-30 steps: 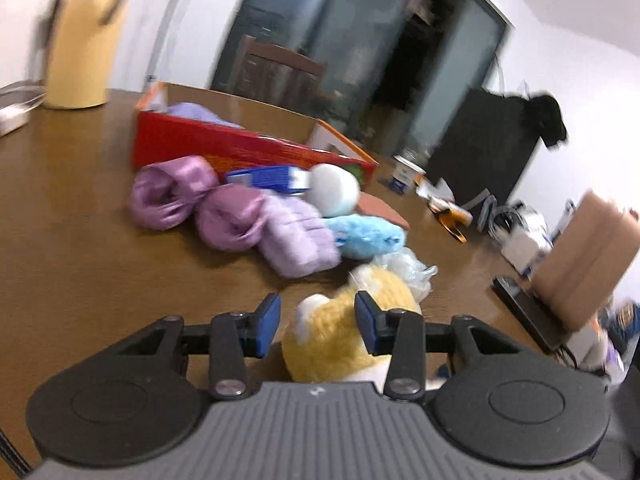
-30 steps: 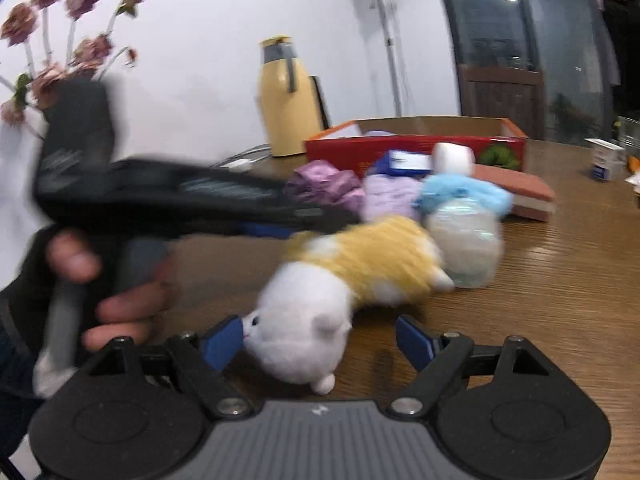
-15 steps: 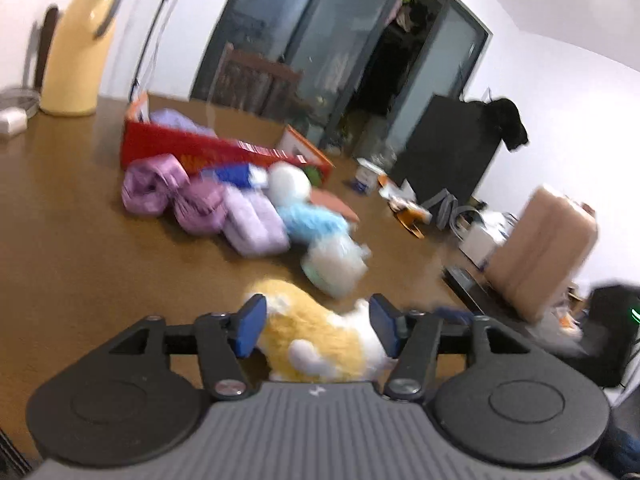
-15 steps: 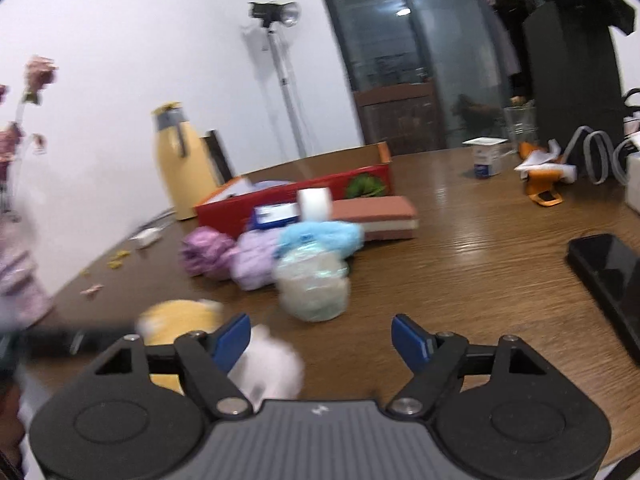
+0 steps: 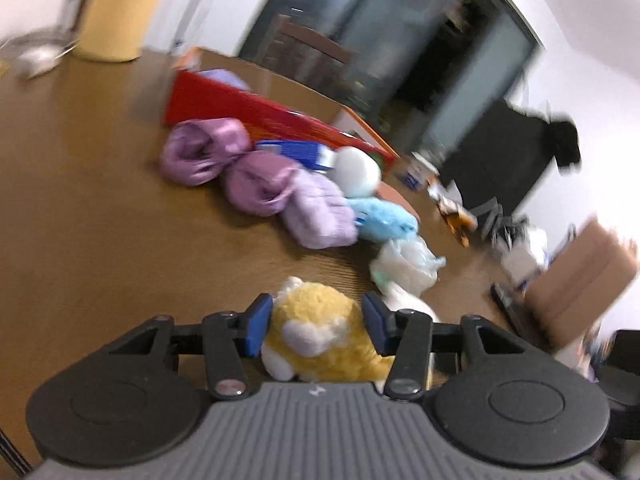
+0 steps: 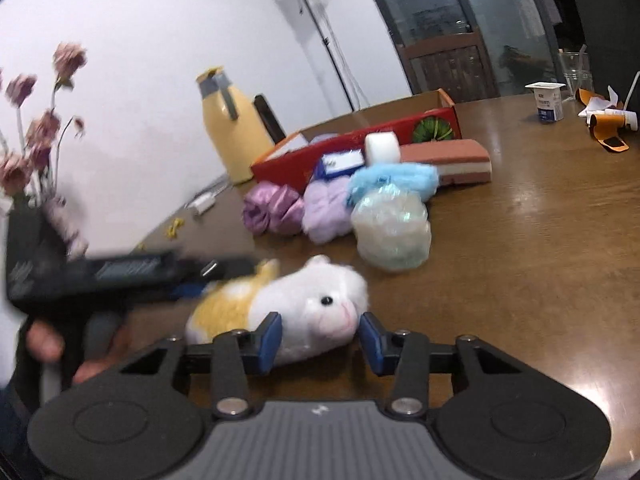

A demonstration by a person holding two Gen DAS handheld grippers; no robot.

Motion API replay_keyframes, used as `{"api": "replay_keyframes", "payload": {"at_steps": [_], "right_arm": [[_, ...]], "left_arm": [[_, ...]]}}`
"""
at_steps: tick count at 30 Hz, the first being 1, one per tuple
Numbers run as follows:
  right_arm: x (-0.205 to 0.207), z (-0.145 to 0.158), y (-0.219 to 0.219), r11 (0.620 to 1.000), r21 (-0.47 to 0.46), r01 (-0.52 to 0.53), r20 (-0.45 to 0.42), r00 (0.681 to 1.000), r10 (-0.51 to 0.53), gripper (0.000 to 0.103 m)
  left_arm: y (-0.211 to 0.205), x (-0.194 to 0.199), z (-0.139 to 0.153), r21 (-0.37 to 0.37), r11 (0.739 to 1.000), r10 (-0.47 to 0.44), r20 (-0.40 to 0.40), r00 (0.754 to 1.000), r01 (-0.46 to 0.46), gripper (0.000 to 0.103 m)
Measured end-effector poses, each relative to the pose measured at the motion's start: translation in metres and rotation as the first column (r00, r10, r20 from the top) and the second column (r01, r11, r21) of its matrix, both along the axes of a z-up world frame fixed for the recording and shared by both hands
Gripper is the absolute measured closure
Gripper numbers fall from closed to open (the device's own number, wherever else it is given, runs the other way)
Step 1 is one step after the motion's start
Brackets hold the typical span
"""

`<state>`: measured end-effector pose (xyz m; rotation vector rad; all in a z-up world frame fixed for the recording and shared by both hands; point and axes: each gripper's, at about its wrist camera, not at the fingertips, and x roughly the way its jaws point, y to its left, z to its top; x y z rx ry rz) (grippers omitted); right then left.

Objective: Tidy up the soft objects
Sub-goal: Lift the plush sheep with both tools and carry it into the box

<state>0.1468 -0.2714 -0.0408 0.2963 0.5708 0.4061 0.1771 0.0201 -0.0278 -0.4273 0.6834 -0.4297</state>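
Note:
A yellow and white plush hamster [image 5: 316, 332] sits between the blue pads of my left gripper [image 5: 316, 328], which is shut on its yellow rear. In the right wrist view the hamster [image 6: 304, 304] lies just above the wooden table, its white head between the fingers of my right gripper [image 6: 320, 342], which is open around it. The left gripper [image 6: 120, 276] reaches in from the left there. A pile of soft things lies beyond: purple satin rolls [image 6: 272, 208], a lilac plush [image 6: 326, 210], a blue plush [image 6: 392, 178] and a clear bag bundle [image 6: 390, 230].
A red cardboard box [image 6: 360, 148] stands behind the pile with a white roll [image 6: 382, 148] and a brown sponge block [image 6: 448, 162] beside it. A yellow thermos [image 6: 232, 136] and a vase of dried flowers [image 6: 36, 136] stand to the left. A yoghurt cup [image 6: 548, 100] stands far right.
My left gripper has carried the hamster back toward the right gripper. The right gripper has swung left and its fingers have narrowed around the hamster's head.

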Motion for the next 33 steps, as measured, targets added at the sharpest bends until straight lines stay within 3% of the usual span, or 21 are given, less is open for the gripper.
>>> {"api": "replay_keyframes", "payload": {"at_steps": [3,8,12,16,19,22,28,31,33], "right_arm": [[0.025,0.004,0.005,0.999,-0.022,0.026,0.031,0.999,-0.025,0.061],[0.046,0.011,0.016,0.999,-0.036,0.009,0.051,0.999,-0.008,0.061],[0.031,0.014,0.011,0.999,0.022,-0.032,0.025,0.999,0.031,0.048],[0.030,0.005,0.014,0.993,0.098,-0.070,-0.021,0.997,0.073,0.045],[0.037,-0.002,0.017,0.987,0.142,-0.078,-0.051,0.995,0.086,0.044],[0.040,-0.005,0.018,0.979,0.185,-0.088,-0.077,0.992,0.104,0.054],[0.023,0.039,0.008,0.981,0.161,-0.110,0.040,0.994,0.105,0.054],[0.043,0.078,-0.002,0.986,0.119,-0.120,0.157,0.982,0.101,0.054],[0.080,0.102,-0.014,0.987,0.105,-0.120,0.215,0.972,0.095,0.054]], "left_arm": [[0.011,-0.017,-0.003,-0.059,0.998,0.005,-0.035,0.999,-0.007,0.054],[0.011,-0.029,-0.007,-0.045,0.999,-0.006,-0.052,0.999,0.003,0.053],[0.017,-0.027,0.001,-0.088,0.996,-0.005,0.000,1.000,0.004,0.039],[0.012,-0.012,-0.006,-0.081,0.997,0.007,-0.043,0.999,-0.010,0.041],[0.013,-0.008,-0.015,-0.149,0.989,-0.014,-0.083,0.996,0.001,0.049],[0.012,-0.012,-0.013,-0.143,0.990,-0.008,-0.077,0.997,-0.003,0.051],[0.002,-0.013,0.032,-0.150,0.987,-0.050,0.045,0.998,0.056,0.051],[-0.010,0.026,0.070,-0.139,0.985,-0.078,0.145,0.986,0.098,0.051],[-0.022,0.066,0.088,-0.121,0.986,-0.088,0.209,0.974,0.115,0.051]]}}
